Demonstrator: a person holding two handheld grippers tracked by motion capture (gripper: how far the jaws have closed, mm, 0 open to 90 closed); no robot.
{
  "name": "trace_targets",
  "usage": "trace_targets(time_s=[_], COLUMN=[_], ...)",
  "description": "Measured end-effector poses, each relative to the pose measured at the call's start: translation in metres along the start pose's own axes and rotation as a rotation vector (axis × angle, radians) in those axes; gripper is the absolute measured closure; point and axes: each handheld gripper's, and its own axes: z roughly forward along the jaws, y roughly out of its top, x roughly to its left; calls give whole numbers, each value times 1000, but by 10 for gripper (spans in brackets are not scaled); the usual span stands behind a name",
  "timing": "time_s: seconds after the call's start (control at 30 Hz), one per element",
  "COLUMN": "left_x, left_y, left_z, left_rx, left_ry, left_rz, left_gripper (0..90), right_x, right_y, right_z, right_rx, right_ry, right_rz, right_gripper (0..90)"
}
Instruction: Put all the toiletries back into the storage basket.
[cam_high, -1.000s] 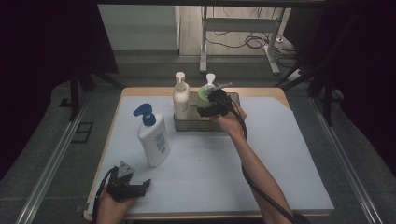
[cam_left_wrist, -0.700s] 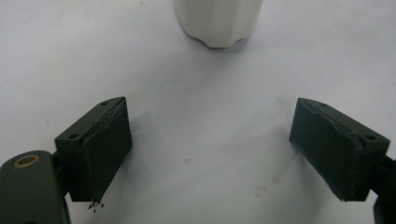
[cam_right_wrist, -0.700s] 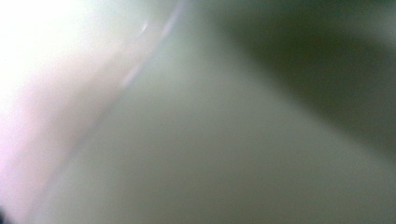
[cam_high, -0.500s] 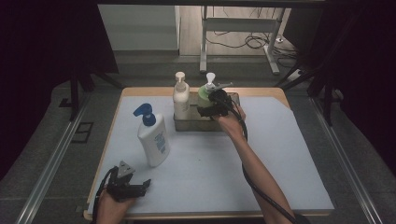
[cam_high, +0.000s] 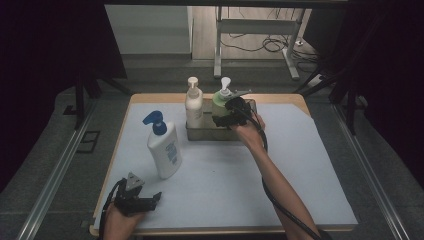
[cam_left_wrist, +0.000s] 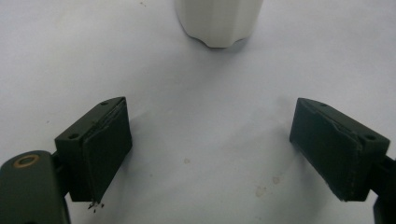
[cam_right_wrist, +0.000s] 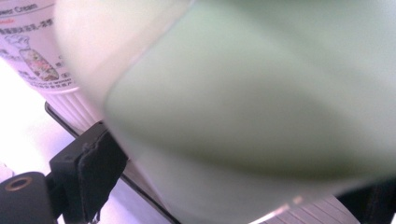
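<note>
The right claw (cam_high: 227, 112) grips the green bottle (cam_high: 219, 104), which stands upright in the metal tray (cam_high: 220, 134) beside the cream bottle (cam_high: 193, 102), pump spout pointing right. Two bottles look placed; the blue-capped bottle (cam_high: 163, 147) waits upright on the tabletop (cam_high: 300, 165). The left claw (cam_left_wrist: 210, 154) rests wide and empty.

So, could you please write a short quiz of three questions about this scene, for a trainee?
1. True or false: the left gripper is open, with nothing between its jaws.
2. Which bottle does the right gripper hold? A) white bottle with blue pump B) green bottle C) cream bottle
3. How many bottles stand in the metal tray?

Key: 1 true; 2 B; 3 two, the green and the cream one.
</note>
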Motion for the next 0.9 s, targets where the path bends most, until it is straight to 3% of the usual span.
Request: trace_targets(time_s=[0.3, 0.63, 0.9], left_x=[0, 0, 0], left_y=[0, 0, 0], left_z=[0, 0, 0], left_rx=[0, 1, 0], left_ry=[1, 1, 1], left_rz=[0, 0, -1], left_gripper=[123, 123, 123], right_x=[-1, 0, -7], right_y=[-10, -25, -32], right_z=[-16, -32, -41], right_rx=[-2, 33, 47], right_ry=[22, 65, 50], right_rz=[-16, -7, 21], right_gripper=[70, 110, 141])
